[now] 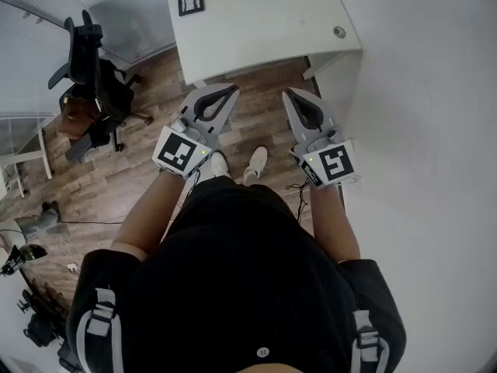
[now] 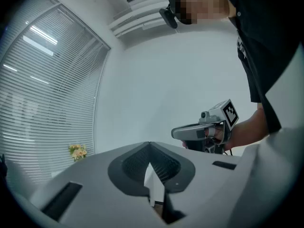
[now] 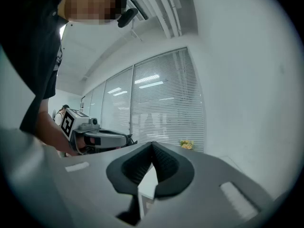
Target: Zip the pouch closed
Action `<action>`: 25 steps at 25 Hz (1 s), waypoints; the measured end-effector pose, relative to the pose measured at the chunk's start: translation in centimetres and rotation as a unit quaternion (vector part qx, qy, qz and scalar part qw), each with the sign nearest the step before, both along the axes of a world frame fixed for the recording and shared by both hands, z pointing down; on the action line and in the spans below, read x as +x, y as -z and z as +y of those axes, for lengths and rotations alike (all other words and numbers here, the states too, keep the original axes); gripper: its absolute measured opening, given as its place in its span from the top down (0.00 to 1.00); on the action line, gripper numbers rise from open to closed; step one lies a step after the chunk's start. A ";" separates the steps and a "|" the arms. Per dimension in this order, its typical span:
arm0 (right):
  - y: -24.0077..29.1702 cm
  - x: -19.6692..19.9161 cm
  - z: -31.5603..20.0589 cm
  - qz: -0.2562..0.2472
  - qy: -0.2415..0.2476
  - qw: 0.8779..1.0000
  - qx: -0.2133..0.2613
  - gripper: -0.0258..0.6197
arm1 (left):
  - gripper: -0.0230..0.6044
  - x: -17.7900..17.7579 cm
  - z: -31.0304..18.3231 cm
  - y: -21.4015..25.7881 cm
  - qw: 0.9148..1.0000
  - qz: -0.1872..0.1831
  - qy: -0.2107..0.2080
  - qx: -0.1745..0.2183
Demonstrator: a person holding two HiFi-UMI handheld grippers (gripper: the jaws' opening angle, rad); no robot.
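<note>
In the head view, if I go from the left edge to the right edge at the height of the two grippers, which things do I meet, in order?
Black office chair → left gripper → right gripper → white wall.

I take this for an office. Just ahead of my left fingers (image 1: 224, 113) and right fingers (image 1: 295, 109) stands a plain white desk (image 1: 256, 29) with a cable hole (image 1: 339, 32) in its top. It rests on a wood floor (image 1: 155, 76). Well off to the left of my left fingers sits a black swivel chair (image 1: 87, 57). Beyond my left fingers, slatted blinds (image 2: 42, 89) cover a tall window, and a small bunch of flowers (image 2: 77, 151) sits at their foot. Past my right fingers, glass panels (image 3: 116, 106) run on in a row, with strip lights showing in them. A bare white wall (image 1: 435, 130) rises to the right of my right fingers.
</note>
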State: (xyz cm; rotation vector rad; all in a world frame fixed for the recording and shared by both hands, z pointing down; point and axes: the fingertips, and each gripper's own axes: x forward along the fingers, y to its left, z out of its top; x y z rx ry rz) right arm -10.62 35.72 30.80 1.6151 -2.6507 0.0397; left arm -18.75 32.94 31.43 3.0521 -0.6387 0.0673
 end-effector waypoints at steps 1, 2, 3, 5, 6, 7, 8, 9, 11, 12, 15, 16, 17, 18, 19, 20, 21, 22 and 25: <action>-0.1 -0.5 0.2 0.001 0.002 1.000 0.000 0.95 | 0.95 -0.4 0.1 -0.1 1.000 -0.001 0.002 0.000; -0.2 -0.9 0.3 0.001 0.003 1.000 -0.001 0.95 | 0.95 -0.9 0.2 -0.2 1.000 -0.002 0.003 0.000; -0.3 -1.3 0.4 0.001 0.004 1.000 -0.002 0.95 | 0.95 -1.3 0.3 -0.3 1.000 -0.003 0.005 0.000; -0.4 -1.8 0.6 -0.001 0.003 1.000 -0.004 0.95 | 0.95 -2.0 0.4 -0.4 1.000 -0.004 0.005 0.000; -0.5 -2.1 0.6 -0.001 0.002 1.000 -0.005 0.95 | 0.95 -2.3 0.4 -0.5 1.000 -0.004 0.004 0.001; -0.5 -2.3 0.6 -0.002 0.000 1.000 -0.005 0.95 | 0.95 -2.6 0.4 -0.5 1.000 -0.004 0.003 0.002; -0.5 -2.6 0.7 -0.003 -0.002 1.000 -0.005 0.95 | 0.95 -2.8 0.5 -0.5 1.000 -0.004 0.003 0.002; -0.5 -2.8 0.7 -0.005 -0.003 1.000 -0.004 0.95 | 0.95 -3.1 0.5 -0.5 1.000 -0.003 0.003 0.002; -0.5 -3.1 0.7 -0.006 -0.003 1.000 -0.003 0.95 | 0.95 -3.4 0.4 -0.6 1.000 -0.002 0.004 0.001; -0.4 -3.1 0.6 -0.007 -0.003 1.000 -0.003 0.95 | 0.95 -3.5 0.4 -0.6 1.000 -0.001 0.004 0.001; -0.5 -3.2 0.4 -0.007 -0.004 1.000 -0.003 0.95 | 0.95 -3.6 0.2 -0.7 1.000 -0.001 0.002 0.003; -0.5 -3.2 0.3 -0.008 -0.003 1.000 -0.003 0.94 | 0.95 -3.5 0.2 -0.7 1.000 -0.001 0.001 0.003; -0.4 -3.1 0.3 -0.009 -0.003 1.000 -0.003 0.94 | 0.95 -3.5 0.2 -0.7 1.000 -0.001 0.001 0.003; -0.4 -3.1 0.3 -0.010 -0.003 1.000 -0.003 0.94 | 0.95 -3.5 0.2 -0.6 1.000 -0.001 0.001 0.002; -0.3 -3.0 0.3 -0.010 -0.003 1.000 -0.002 0.94 | 0.95 -3.5 0.2 -0.6 1.000 -0.002 0.002 0.002; -0.2 -3.0 0.2 -0.011 -0.003 1.000 -0.002 0.94 | 0.95 -3.6 0.1 -0.7 1.000 -0.006 0.003 0.000; -0.2 -3.1 0.2 -0.012 -0.002 1.000 -0.001 0.94 | 0.95 -3.7 0.1 -0.9 1.000 -0.016 0.004 -0.001; -0.2 -3.1 0.1 -0.013 0.000 1.000 0.000 0.94 | 0.95 -3.8 0.0 -1.2 1.000 -0.026 0.004 -0.003; -0.2 -3.1 -0.3 -0.011 0.005 1.000 -0.001 0.94 | 0.95 -3.4 -0.3 -1.0 1.000 -0.009 0.006 0.000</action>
